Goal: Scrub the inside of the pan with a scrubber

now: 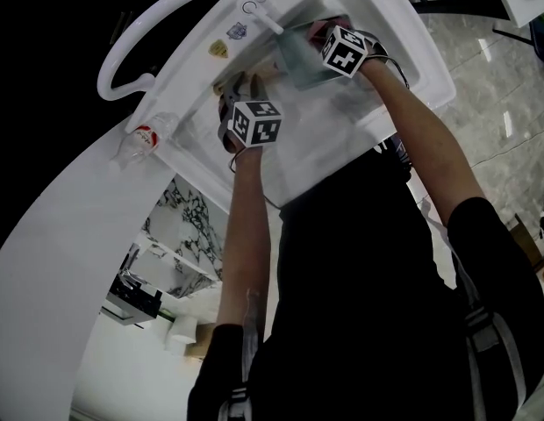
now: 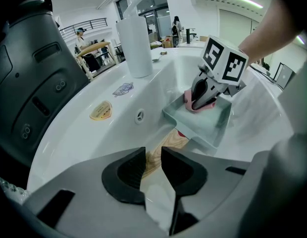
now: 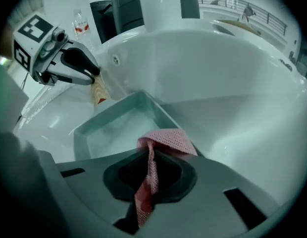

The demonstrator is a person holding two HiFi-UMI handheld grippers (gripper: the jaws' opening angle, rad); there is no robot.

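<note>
Right gripper (image 3: 149, 170) is pinching a pink scrubber (image 3: 166, 139) between its jaws, holding it inside the pan (image 3: 101, 133) by one wall. That pan is lying in the sink (image 3: 218, 83), with its wooden handle (image 2: 161, 148) pointing left. Left gripper (image 2: 152, 168) is clamping the handle, its jaws standing narrowly apart around it. A bottle (image 1: 147, 136) is sitting on the counter left of the sink.

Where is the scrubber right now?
In the right gripper view, the pink scrubber is low centre, pinched in the right gripper, over the pan in the sink.
</note>
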